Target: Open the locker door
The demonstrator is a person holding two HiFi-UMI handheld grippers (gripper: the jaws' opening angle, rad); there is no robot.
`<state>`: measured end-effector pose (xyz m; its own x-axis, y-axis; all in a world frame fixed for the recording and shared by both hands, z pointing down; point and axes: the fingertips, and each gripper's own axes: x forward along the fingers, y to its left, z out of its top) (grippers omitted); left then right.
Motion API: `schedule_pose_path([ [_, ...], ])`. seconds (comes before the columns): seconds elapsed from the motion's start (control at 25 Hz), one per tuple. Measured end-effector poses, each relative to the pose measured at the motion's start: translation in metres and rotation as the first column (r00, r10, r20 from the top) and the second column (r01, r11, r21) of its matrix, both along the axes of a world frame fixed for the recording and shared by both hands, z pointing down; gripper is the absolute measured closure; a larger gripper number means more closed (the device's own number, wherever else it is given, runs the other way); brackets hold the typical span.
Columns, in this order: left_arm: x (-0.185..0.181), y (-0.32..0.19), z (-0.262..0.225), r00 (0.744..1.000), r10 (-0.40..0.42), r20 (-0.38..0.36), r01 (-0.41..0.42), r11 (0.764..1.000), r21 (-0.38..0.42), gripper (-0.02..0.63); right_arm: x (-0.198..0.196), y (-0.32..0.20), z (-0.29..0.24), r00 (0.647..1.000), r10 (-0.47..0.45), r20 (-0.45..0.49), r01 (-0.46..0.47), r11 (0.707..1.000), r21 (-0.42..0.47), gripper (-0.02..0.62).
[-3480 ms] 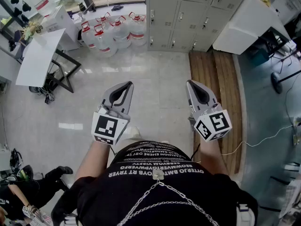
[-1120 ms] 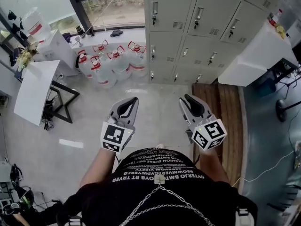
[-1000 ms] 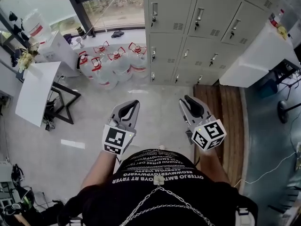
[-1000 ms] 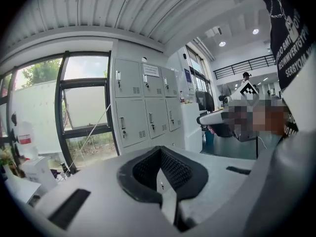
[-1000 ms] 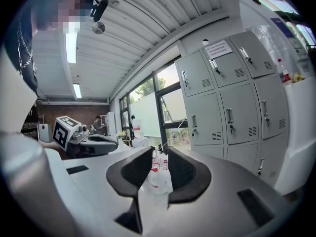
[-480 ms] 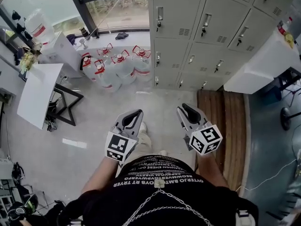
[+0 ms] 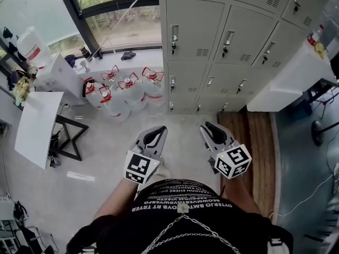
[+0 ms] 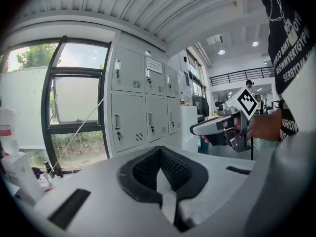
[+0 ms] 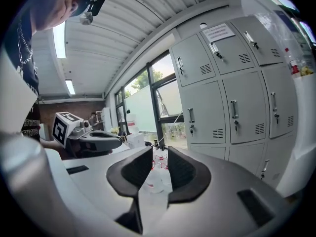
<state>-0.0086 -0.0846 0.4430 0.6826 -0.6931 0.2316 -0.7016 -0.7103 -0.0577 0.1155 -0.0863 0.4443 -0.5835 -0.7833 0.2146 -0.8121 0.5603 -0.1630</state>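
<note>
A bank of grey lockers (image 7: pixel 222 41) stands ahead with every door closed; each door has a small handle (image 7: pixel 174 36) and a vent. The lockers also fill the left gripper view (image 8: pixel 129 112) and the right gripper view (image 9: pixel 232 107). Both grippers hang side by side above the floor, well short of the doors. My left gripper (image 7: pixel 160 129) is shut with nothing in it, its pads meeting at the tips (image 8: pixel 159 150). My right gripper (image 7: pixel 207 126) stands slightly open and empty (image 9: pixel 159 158), water jugs showing through the gap.
Several water jugs (image 7: pixel 123 91) with red caps cluster on the floor left of the lockers, below a window. A white table (image 7: pixel 37 126) is at the left. A white counter (image 7: pixel 291 70) juts out at the right, with wooden boards (image 7: pixel 249 142) on the floor before it.
The lockers have grown larger and nearer in the head view as the person walked toward them. Both grippers moved forward with the body, their jaws looking the same.
</note>
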Motion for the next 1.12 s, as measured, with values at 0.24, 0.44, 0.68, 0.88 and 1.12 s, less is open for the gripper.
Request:
schedule_pose_path([
  [0.24, -0.016, -0.048, 0.003, 1.0, 0.003, 0.006, -0.002, 1.0, -0.024, 0.607, -0.025, -0.047, 0.005, 0.999, -0.03, -0.016, 0.029, 0.999, -0.038, 0.525],
  [0.44, -0.025, -0.083, 0.006, 1.0, 0.012, -0.006, -0.012, 0.999, -0.043, 0.607, -0.034, -0.083, -0.003, 1.0, -0.016, -0.015, 0.016, 0.999, -0.03, 0.525],
  [0.68, -0.04, -0.131, -0.006, 0.998, 0.055, -0.018, -0.055, 0.998, -0.01, 0.606, -0.054, -0.131, -0.012, 1.0, 0.015, -0.014, -0.016, 1.0, -0.01, 0.525],
  [0.88, -0.067, -0.177, -0.015, 0.998, 0.068, -0.014, -0.067, 0.998, 0.019, 0.606, -0.084, -0.173, -0.019, 1.0, 0.02, -0.007, -0.02, 1.0, 0.012, 0.526],
  [1.12, -0.097, -0.215, -0.019, 0.996, 0.076, -0.035, -0.075, 0.997, 0.031, 0.606, -0.117, -0.214, -0.02, 1.0, 0.015, -0.018, -0.014, 1.0, 0.012, 0.528],
])
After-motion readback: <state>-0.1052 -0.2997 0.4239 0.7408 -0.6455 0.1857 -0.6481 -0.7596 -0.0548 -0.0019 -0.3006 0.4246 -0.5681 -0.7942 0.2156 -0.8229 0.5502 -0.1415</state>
